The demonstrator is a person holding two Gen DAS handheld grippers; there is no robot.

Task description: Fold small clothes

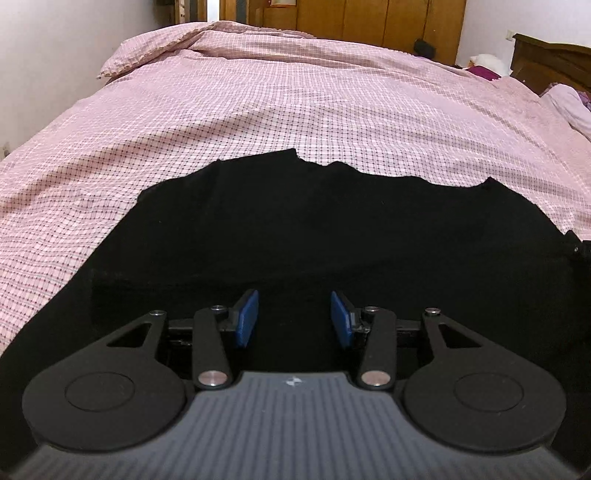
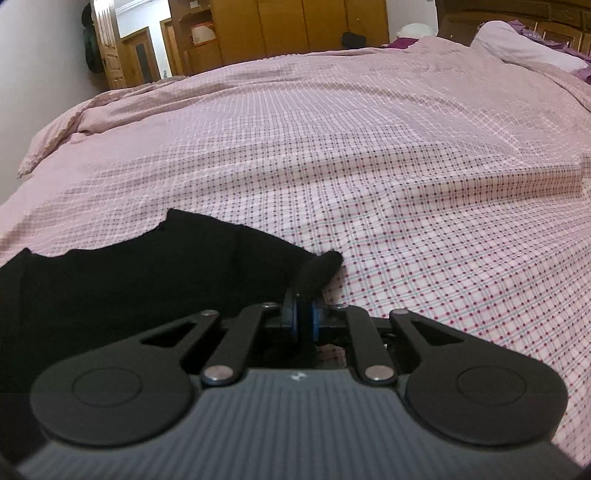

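A black garment [image 1: 314, 229] lies spread on the pink checked bed cover [image 1: 295, 103]. My left gripper [image 1: 294, 318] is open, its blue pads apart, low over the near part of the garment and holding nothing. In the right wrist view the same garment [image 2: 129, 288] lies to the left. My right gripper [image 2: 301, 317] is shut on the garment's right edge, and a small fold of black cloth [image 2: 319, 271] sticks up from between the pads.
The bed cover [image 2: 406, 166] stretches far ahead and to the right. A pillow [image 2: 517, 44] and a dark wooden headboard [image 1: 554, 62] are at the far right. Wooden wardrobes [image 2: 295, 29] and a doorway stand beyond the bed. A white wall [image 1: 55, 55] is on the left.
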